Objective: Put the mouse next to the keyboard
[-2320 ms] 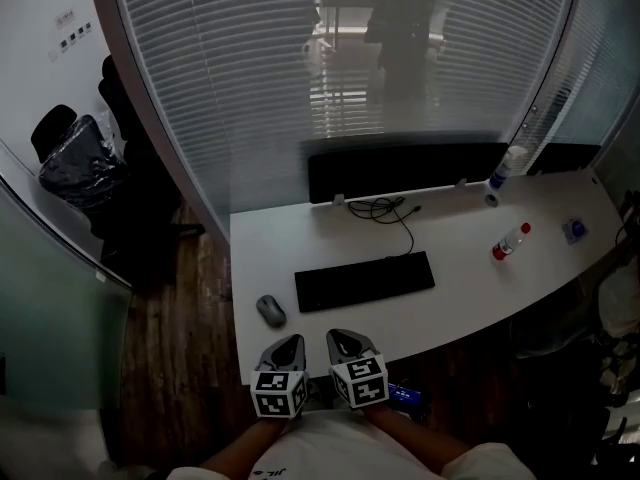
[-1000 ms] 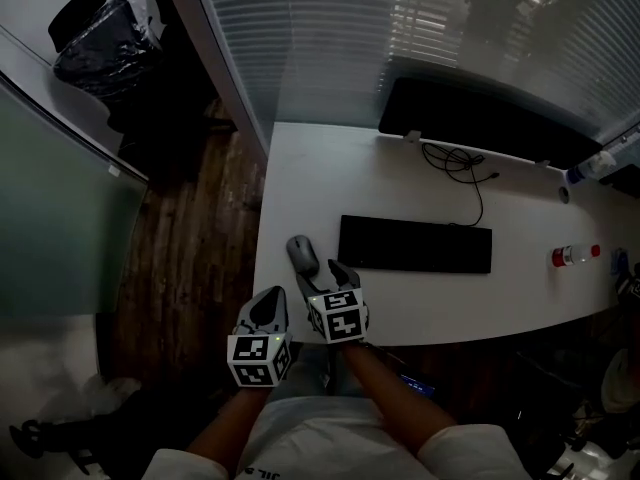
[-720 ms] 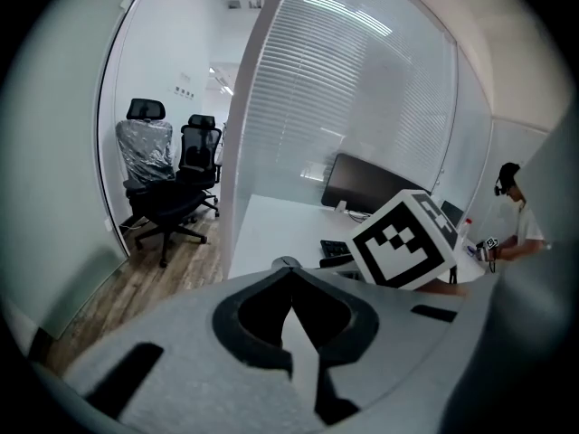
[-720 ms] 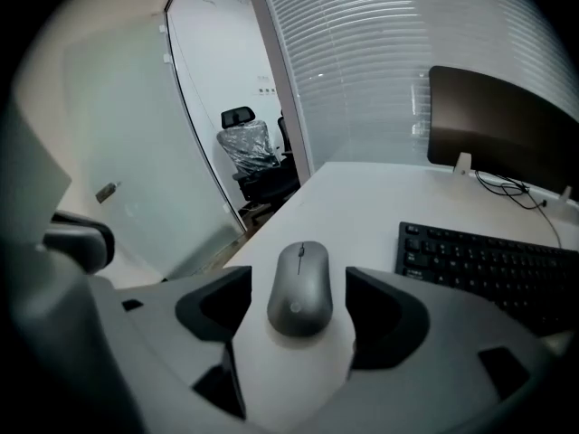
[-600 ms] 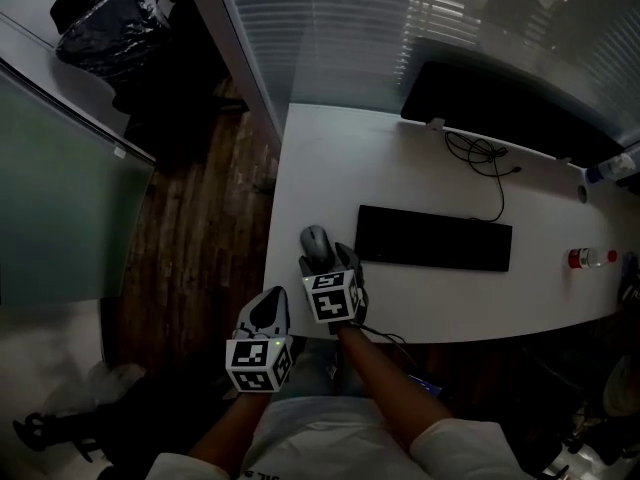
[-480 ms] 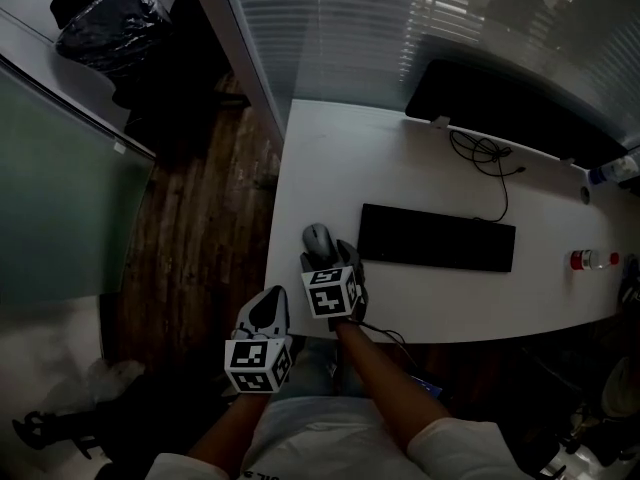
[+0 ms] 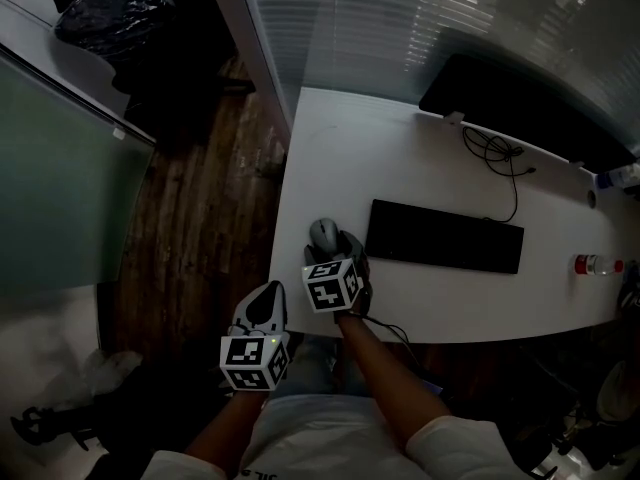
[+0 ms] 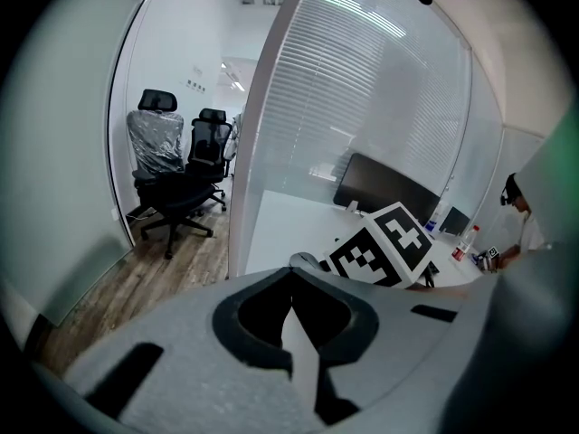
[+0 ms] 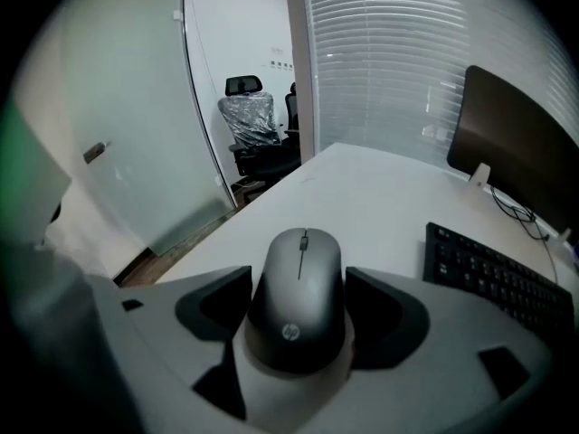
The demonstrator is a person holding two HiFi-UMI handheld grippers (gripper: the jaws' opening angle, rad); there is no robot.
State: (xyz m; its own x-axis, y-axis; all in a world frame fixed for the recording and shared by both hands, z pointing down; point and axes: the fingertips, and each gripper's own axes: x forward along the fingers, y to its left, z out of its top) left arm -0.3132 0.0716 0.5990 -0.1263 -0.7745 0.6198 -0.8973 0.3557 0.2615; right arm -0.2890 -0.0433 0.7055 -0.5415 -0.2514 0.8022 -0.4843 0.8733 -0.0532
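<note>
Grey plastic mouse (image 7: pixel 322 233) lies flat on the white table (image 7: pixel 330 148), close to the front edge and not far from the front left corner. It is a little to the left of the flat black keyboard's (image 7: pixel 445 236) left end, with a strip of bare table between them. The right hand-held gripper (image 7: pixel 340 253) has its jaws spread wide, one at each flank of the mouse. In the right gripper view the dark pads (image 9: pixel 226 298) look to be right against its sides, so I judge the grip is just made, though how firmly I cannot say. The left hand-held gripper (image 7: pixel 266 296) hangs off the table's front edge with its jaws pressed together and nothing between them.

By my reading the task is at its start: the mouse is taken, but not lifted or shifted. What remains is to carry it the short way toward the keyboard, set it down close by, and let go.

As for writing, the mouse's near end carries a small "hp" logo (image 9: pixel 289 332). The keys (image 9: pixel 493 278) show faint legends, too small to read. The marker cube (image 7: pixel 332 285) bears only black-and-white squares, no words.
</note>
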